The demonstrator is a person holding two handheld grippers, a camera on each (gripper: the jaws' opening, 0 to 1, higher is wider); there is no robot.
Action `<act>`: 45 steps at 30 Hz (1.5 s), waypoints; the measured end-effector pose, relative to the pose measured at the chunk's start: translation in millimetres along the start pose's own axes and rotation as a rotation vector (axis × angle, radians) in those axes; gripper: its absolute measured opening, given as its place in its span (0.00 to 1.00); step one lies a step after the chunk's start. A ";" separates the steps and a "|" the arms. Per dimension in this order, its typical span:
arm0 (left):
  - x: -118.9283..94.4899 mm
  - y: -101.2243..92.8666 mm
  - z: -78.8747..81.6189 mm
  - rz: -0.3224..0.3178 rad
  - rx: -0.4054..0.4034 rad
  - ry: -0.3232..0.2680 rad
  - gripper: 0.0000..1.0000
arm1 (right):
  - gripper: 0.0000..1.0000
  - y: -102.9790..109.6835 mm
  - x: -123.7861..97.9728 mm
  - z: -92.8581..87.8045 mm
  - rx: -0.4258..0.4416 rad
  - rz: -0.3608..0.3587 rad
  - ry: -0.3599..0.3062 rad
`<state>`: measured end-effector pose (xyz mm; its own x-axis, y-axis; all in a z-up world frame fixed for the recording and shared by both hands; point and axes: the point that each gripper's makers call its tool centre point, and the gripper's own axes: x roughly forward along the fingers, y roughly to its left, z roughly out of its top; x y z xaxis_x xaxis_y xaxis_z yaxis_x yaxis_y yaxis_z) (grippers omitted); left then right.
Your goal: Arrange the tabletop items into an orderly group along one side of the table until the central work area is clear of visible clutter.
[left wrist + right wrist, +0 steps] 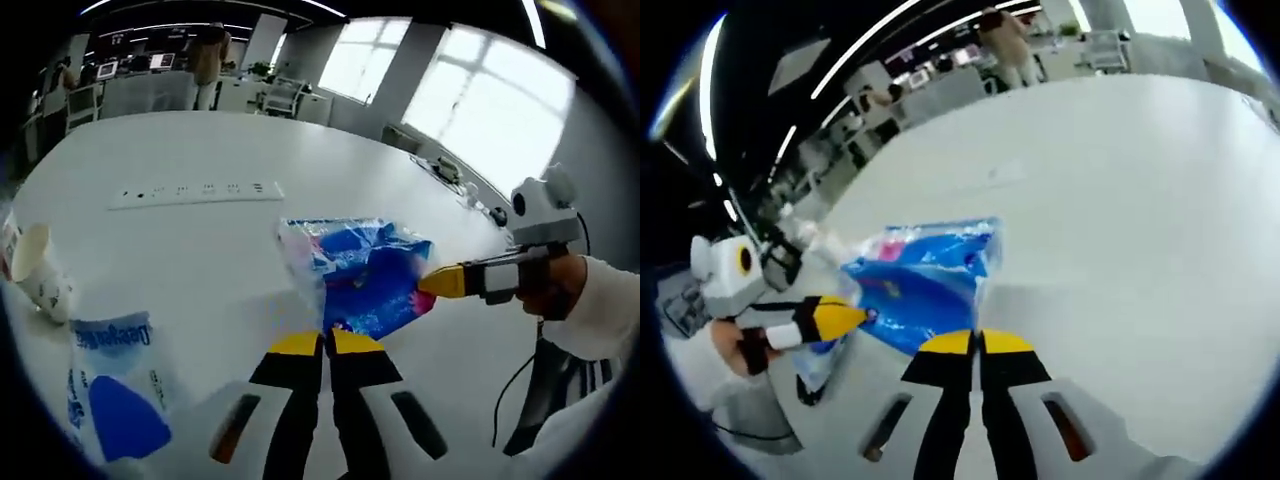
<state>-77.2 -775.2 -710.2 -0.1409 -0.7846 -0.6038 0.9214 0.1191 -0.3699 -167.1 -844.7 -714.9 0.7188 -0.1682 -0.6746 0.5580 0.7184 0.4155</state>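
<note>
White table (200, 140), both grippers pinching blue bag (370, 265).

White pack (115, 385), left of left gripper's jaws: blue lettering along top edge, upside down, too warped to read. Blue bag (365, 270) ahead of jaws: print blurred, unreadable. Paper cup (40, 272): specks only, nothing legible.

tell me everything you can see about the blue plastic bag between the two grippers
The blue plastic bag is a crinkly, glossy pack, mostly blue with pink and white print and a clear edge. It lies flat but rumpled on the white table. The left gripper is closed at one edge and the right gripper is closed at the opposite edge, each apparently pinching it. Its printing is too blurred to read.
</note>
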 end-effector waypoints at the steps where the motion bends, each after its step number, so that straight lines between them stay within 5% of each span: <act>1: 3.7 2.9 1.0 0.005 -0.003 0.001 0.00 | 0.00 -1.7 4.2 2.6 -0.006 -0.002 0.001; 11: 35.8 12.1 3.4 0.000 -0.093 0.017 0.00 | 0.00 -29.4 29.8 15.2 -0.036 -0.048 0.022; 17: 52.9 19.4 -0.4 0.007 -0.155 0.037 0.00 | 0.00 -43.2 41.7 5.0 0.006 -0.057 0.037; 23: 65.3 24.2 -2.4 0.019 -0.133 0.060 0.00 | 0.00 -51.3 52.0 0.2 0.021 -0.063 0.055; 32: 68.4 28.4 -17.5 0.035 -0.168 0.085 0.00 | 0.00 -51.9 59.3 0.3 0.033 -0.042 0.055; 45: 68.6 28.2 -16.7 0.059 -0.183 0.077 0.00 | 0.00 -51.5 58.8 -0.3 0.008 -0.033 0.037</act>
<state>-66.9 -815.5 -773.8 -0.1220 -0.7252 -0.6776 0.8485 0.2780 -0.4503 -153.7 -891.4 -776.1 0.6841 -0.1661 -0.7102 0.5846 0.7072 0.3976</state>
